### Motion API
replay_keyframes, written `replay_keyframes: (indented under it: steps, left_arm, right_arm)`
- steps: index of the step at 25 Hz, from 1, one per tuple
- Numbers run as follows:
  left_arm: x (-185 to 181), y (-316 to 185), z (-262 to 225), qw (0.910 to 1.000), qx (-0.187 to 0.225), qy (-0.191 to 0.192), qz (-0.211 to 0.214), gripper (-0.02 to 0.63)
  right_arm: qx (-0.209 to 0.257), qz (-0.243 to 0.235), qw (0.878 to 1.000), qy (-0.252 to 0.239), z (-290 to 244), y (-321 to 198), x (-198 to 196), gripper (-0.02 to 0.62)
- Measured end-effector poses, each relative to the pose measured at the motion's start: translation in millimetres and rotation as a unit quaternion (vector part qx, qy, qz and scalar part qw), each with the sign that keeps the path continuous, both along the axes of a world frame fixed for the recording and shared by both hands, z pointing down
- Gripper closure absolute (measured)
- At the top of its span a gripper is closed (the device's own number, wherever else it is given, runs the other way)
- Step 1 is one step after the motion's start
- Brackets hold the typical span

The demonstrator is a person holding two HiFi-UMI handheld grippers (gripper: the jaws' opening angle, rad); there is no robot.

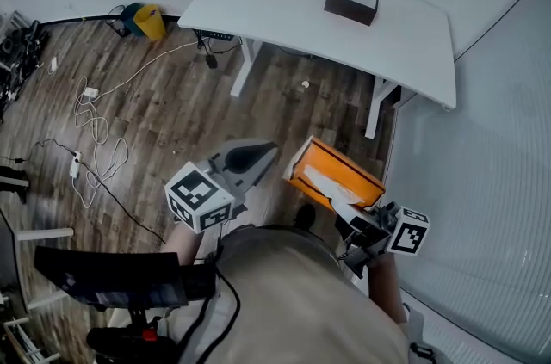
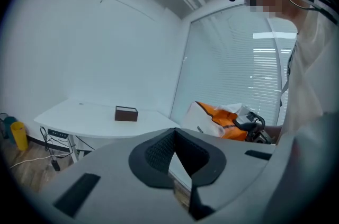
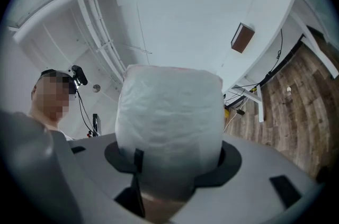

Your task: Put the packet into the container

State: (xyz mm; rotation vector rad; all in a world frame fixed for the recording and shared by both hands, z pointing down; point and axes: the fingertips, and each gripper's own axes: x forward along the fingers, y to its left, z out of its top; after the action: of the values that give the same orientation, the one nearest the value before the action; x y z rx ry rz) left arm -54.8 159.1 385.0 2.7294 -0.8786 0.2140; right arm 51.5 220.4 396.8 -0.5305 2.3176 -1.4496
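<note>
- Packet [image 1: 331, 177]: clamped between the wide-set jaws of the right gripper [image 1: 346, 220], held in the air and sticking out ahead of the pads.
- Judged light and soft. The orange-and-white crinkly film over a pillow-like bulk should dent under the pads and may slip, so a grip across the broad faces suits it.
- Left gripper [image 1: 269, 151]: jaws together, nothing between them, just left of the packet.
- Container [image 1: 351, 1]: dark, boxy, open-topped and rigid. It stands on a smooth white table [image 1: 258, 1], well ahead of both grippers.

I find cool, even, diffuse light, brightest on the blinds [image 2: 267, 59]. Shadows under the table [image 1: 327, 18] are soft. Both gripper views bend heavily, with black corners; the packet [image 3: 169, 122] near my lens is slightly blurred
</note>
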Motion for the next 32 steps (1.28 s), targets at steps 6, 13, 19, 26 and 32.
replay_keyframes:
  steps: [6, 13, 19, 26, 32]
  left_arm:
    - [80, -72, -1, 0.9999, -0.004, -0.01, -0.01, 0.597]
    - [113, -94, -5, 0.999, 0.004, -0.042, -0.014, 0.597]
    - [109, -136, -6, 0.9981, 0.02, -0.058, -0.003, 0.597]
    - [106, -157, 9, 0.9988, 0.029, -0.032, 0.022, 0.597]
    - [46, -234, -3, 0.9997, 0.009, 0.006, 0.022, 0.597]
  right_arm:
    - [-0.009, -0.015, 1.0, -0.009, 6, -70, 80, 0.334]
    - [-0.006, -0.015, 1.0, -0.015, 5, -98, 118, 0.334]
    - [-0.017, 0.0, 1.0, -0.006, 7, -132, 114, 0.334]
    - [-0.011, 0.036, 0.999, 0.019, 16, -142, 107, 0.334]
    - [-0.003, 0.029, 0.999, 0.033, -10, -213, 36, 0.333]
